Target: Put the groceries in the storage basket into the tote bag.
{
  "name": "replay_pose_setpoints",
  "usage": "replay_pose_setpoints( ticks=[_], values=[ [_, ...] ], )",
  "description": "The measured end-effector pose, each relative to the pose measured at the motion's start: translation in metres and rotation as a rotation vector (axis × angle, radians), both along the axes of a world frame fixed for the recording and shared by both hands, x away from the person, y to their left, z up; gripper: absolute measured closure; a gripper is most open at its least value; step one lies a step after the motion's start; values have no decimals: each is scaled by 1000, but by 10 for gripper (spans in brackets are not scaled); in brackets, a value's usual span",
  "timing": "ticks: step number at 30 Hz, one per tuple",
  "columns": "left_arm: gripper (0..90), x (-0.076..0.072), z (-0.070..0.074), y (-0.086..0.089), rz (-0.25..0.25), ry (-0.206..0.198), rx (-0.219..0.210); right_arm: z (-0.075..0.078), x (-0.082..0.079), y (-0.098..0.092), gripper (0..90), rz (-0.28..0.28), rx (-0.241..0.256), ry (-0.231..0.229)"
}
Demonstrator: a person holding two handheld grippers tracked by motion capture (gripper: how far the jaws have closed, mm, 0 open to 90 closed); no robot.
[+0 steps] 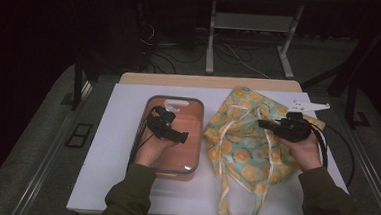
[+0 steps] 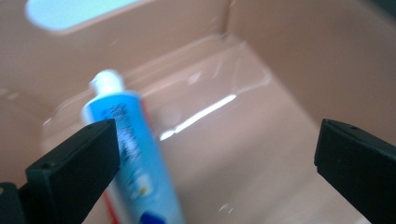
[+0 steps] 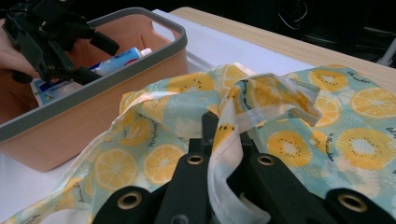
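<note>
The right tool [image 3: 224, 154] pinches the fruit-print bag's [image 1: 247, 136] rim, likely holding it open, while the left tool [image 2: 215, 154], jaws wide, reaches for the toothpaste tube [image 2: 133, 158] inside the bin [image 1: 176, 100].

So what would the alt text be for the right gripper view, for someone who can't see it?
The right gripper, its black jaws shut, pinches a fold of a citrus-print fabric bag lying on a white table. Behind it at left, the left gripper reaches open-jawed into a peach bin that holds a blue-and-white tube.
</note>
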State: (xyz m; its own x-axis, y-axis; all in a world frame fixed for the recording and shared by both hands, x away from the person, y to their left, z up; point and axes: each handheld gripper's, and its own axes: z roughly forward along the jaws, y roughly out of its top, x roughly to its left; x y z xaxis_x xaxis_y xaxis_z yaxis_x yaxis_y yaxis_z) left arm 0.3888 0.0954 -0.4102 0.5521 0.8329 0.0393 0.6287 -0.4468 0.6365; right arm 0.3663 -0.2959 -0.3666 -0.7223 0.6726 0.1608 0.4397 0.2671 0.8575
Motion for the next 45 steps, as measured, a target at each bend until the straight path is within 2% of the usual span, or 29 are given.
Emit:
replay_pose_setpoints(
  ticks=[2, 3, 5, 7, 10, 15, 17, 19, 25, 27, 30, 33, 38, 39, 41, 43, 45],
  values=[
    [0, 0, -1, 1, 5, 14, 10, 0, 0, 0, 894, 2, 0, 0],
    [0, 0, -2, 0, 0, 35, 21, -1, 0, 0, 894, 3, -2, 0],
    [0, 1, -5, -2, 3, 52, 59, -1, 0, 1, 893, 3, -4, 3],
    [0, 2, -6, -3, 10, 71, 75, -1, 0, 2, 894, 4, -6, 3],
    [0, 4, -7, -3, 21, 99, 47, -1, 0, 3, 894, 5, -6, 2],
    [0, 6, -14, 1, -16, 180, -31, -1, 0, 3, 893, 7, -7, 2],
    [14, 6, -16, 1, -38, 209, -47, -1, 0, 3, 894, 7, -6, -1],
    [51, 6, -18, 0, -60, 229, -34, -1, 0, 2, 893, 7, -5, -1],
    [196, 2, -16, 0, -77, 198, 20, -1, 0, 2, 893, 9, -6, 1],
    [288, 1, -14, 2, -69, 188, 38, -1, 0, 2, 893, 10, -6, 0],
    [452, 1, -12, 3, -59, 176, 40, -2, 0, 3, 893, 11, -8, -2],
    [481, -1, -12, -1, -87, 169, 52, -2, 0, 3, 894, 11, -8, 0],
    [522, -2, -11, -1, -89, 166, 55, -2, 0, 3, 893, 11, -9, -3],
    [589, -3, -9, 0, -88, 160, 55, -2, 0, 3, 893, 12, -10, -3],
    [708, -3, -5, 2, -74, 146, 17, -2, 0, 2, 893, 11, -11, -4],
    [732, -3, -4, 3, -68, 151, 9, -2, 0, 2, 894, 10, -12, -3],
    [737, -4, -4, 2, -70, 147, 18, -2, -1, 3, 894, 10, -11, -4]
  ],
)
